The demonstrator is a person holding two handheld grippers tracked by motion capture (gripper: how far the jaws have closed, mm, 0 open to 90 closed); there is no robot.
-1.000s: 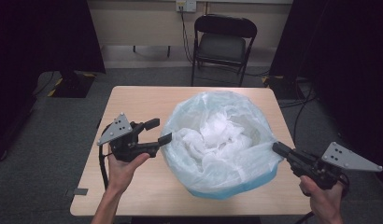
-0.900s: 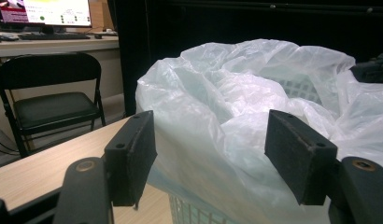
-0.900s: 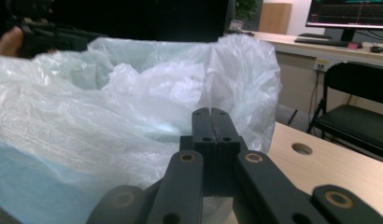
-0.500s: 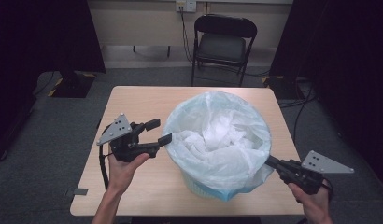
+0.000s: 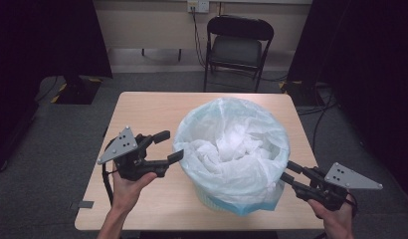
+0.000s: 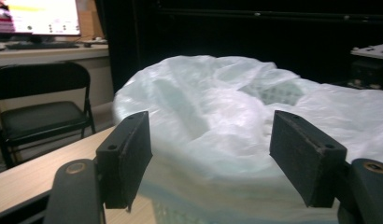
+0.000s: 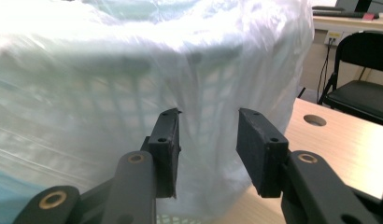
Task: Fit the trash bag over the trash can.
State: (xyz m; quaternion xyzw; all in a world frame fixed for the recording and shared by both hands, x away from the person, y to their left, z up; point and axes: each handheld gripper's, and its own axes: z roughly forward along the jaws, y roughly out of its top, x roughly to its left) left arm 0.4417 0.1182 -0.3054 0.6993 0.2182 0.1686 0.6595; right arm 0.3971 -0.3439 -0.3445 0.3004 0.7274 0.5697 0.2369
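Observation:
A round lattice basket [image 5: 244, 207] stands on the table, lined with a thin white plastic bag [image 5: 232, 149] whose edge is folded down over the rim. My left gripper [image 5: 173, 145] is open just left of the bag, not touching it; the bag [image 6: 213, 116] lies beyond its jaws [image 6: 210, 158]. My right gripper [image 5: 286, 171] is low at the basket's right side. Its jaws have just been opening and now stand apart [image 7: 208, 149], with the bag's hanging film [image 7: 203, 93] loose between the pads.
The wooden table [image 5: 142, 109] has bare top on the left and behind the basket, and a cable hole [image 7: 315, 120] near the right gripper. A black folding chair [image 5: 239, 50] stands beyond the far edge. Dark curtains hang on both sides.
The right gripper sank along the basket's right side, pulling the bag's edge down over the rim, then let go as its jaws parted. The left gripper has stayed in place.

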